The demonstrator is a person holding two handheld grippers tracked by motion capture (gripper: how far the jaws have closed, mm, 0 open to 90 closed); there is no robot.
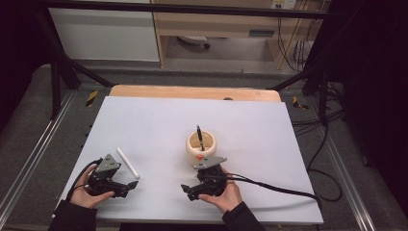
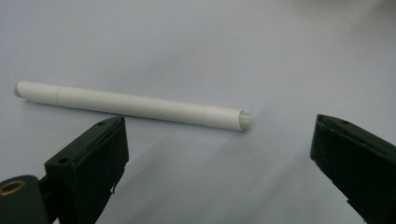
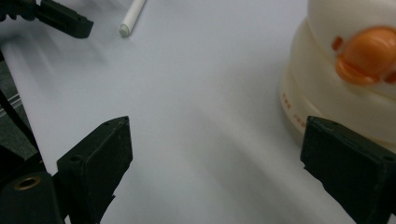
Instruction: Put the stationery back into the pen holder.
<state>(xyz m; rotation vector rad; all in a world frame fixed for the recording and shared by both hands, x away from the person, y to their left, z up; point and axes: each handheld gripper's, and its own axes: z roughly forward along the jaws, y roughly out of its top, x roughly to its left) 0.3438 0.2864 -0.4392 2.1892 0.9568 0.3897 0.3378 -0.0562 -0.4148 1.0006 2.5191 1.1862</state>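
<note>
Left gripper point(image 1: 126, 186): jaws spread, empty, just short of white plastic pen point(image 2: 130, 106)
White pen: flat on pale grey surface point(image 1: 159, 120)
Right gripper point(image 1: 188, 190): jaws spread, empty, beside cream round pen holder point(image 1: 201, 148)
Holder: black pen point(image 1: 200, 137) upright inside

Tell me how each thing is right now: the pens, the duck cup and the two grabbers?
White pen: lying flat on the table, capped, free of the jaws.
Black pen: standing tilted in the cup.
Duck cup: upright, open on top, holding the black pen.
Left gripper: open, nothing between the jaws, the white pen just ahead.
Right gripper: open, holding nothing, beside the cup.
</note>
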